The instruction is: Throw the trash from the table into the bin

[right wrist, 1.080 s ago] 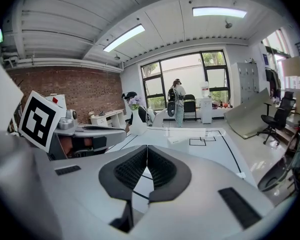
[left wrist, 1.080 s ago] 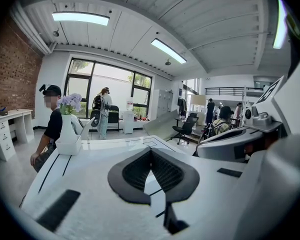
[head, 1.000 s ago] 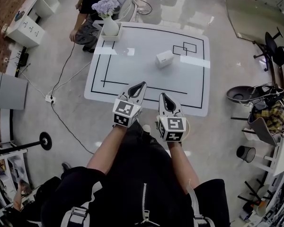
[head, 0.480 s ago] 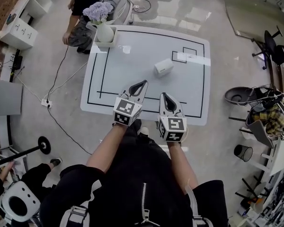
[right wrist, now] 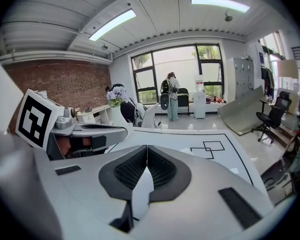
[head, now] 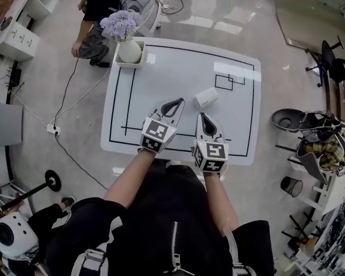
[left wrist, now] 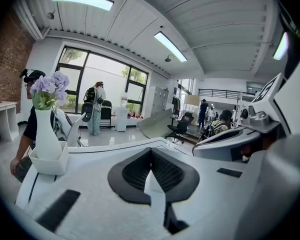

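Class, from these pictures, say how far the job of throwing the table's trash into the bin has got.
Done: nothing yet; the white box lies on the table.
In hand: nothing; the left gripper and right gripper are both shut and empty, over the table's near edge.
Left: grasp the box, carry it to the black bin on the floor to the right, and drop it in.

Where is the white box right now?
Head view: the white box lies right of the table's centre, just beyond the right gripper, near the black square markings.
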